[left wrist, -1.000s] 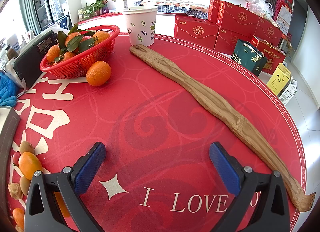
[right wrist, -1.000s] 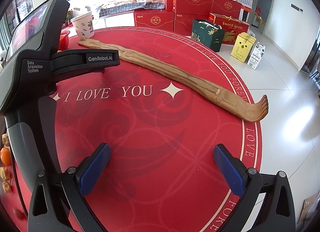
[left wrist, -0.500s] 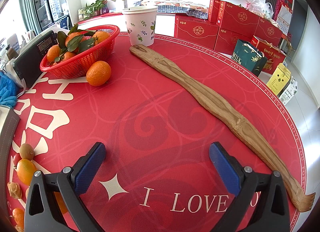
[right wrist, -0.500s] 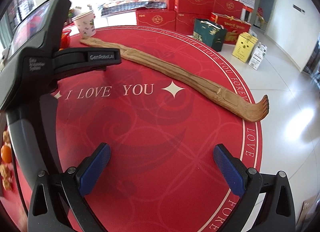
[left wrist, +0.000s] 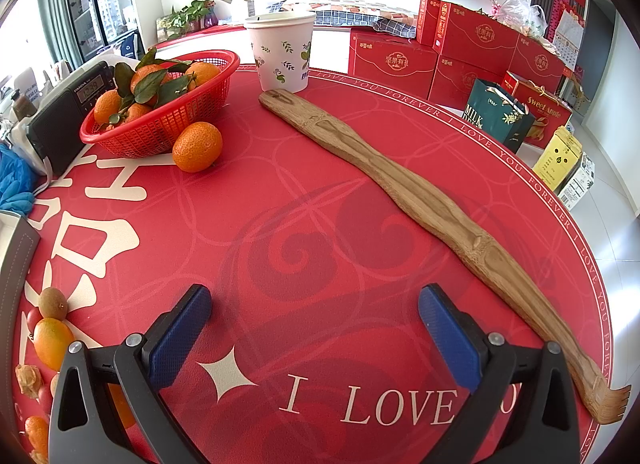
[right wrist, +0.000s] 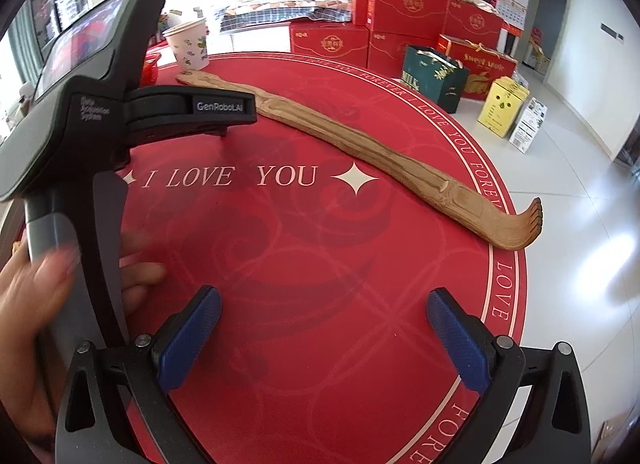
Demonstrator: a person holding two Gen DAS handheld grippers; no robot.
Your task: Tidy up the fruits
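Observation:
A red mesh basket [left wrist: 168,124] holds several leafy oranges at the far left of the red round table. One loose orange [left wrist: 197,146] lies just in front of it. Small fruits lie at the near left edge: a brown kiwi-like one [left wrist: 52,303], an orange one [left wrist: 50,343] and others partly hidden. My left gripper [left wrist: 314,340] is open and empty, hovering over the mat well short of the basket. My right gripper [right wrist: 322,338] is open and empty over the mat's near right part. The left gripper's body [right wrist: 100,112] and a hand [right wrist: 36,296] fill the right wrist view's left side.
A long wooden back scratcher [left wrist: 432,212] lies diagonally across the table, also in the right wrist view [right wrist: 360,156]. A white patterned cup [left wrist: 282,52] stands behind it. A black radio [left wrist: 64,112] and blue cloth [left wrist: 14,180] are at the left. Red gift boxes [left wrist: 472,52] sit on the floor beyond.
The left gripper's view has shifted slightly, so the small fruits at the near left sit higher in frame. In the right wrist view a hand has come into sight on the left gripper's handle.

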